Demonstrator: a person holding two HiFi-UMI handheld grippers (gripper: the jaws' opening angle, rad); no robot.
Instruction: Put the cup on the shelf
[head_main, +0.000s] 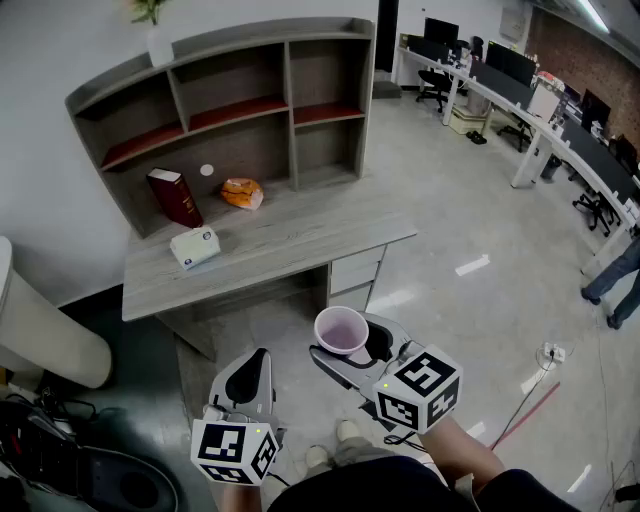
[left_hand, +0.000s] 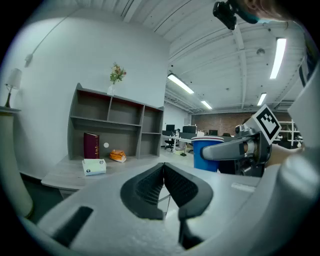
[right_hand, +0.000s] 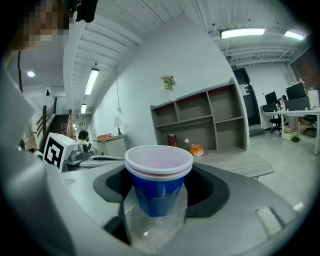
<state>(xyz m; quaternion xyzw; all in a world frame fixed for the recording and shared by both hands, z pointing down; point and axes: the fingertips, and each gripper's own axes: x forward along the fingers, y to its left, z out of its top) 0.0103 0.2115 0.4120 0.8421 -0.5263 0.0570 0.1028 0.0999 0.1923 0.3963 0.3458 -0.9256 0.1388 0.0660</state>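
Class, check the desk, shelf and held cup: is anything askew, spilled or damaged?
Nothing stands out. The cup sits upright in the right gripper, with no spill visible; the book, white box and orange packet rest neatly on the desk.

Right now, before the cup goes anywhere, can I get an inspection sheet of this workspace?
Surface: grey desk, carrying the shelf at its back; front part bare.
Job's things: blue cup, upright, looks empty, not yet on the shelf.
Clutter: dark red book, white box and orange packet on the desk; vase on top of the shelf.
Claws: right claw shut on the cup; left claw shut, nothing in it.
Cables: floor socket with a lead at the right; cable tangle at lower left.
Surroundings: open office with monitor desks; a person's legs at far right.
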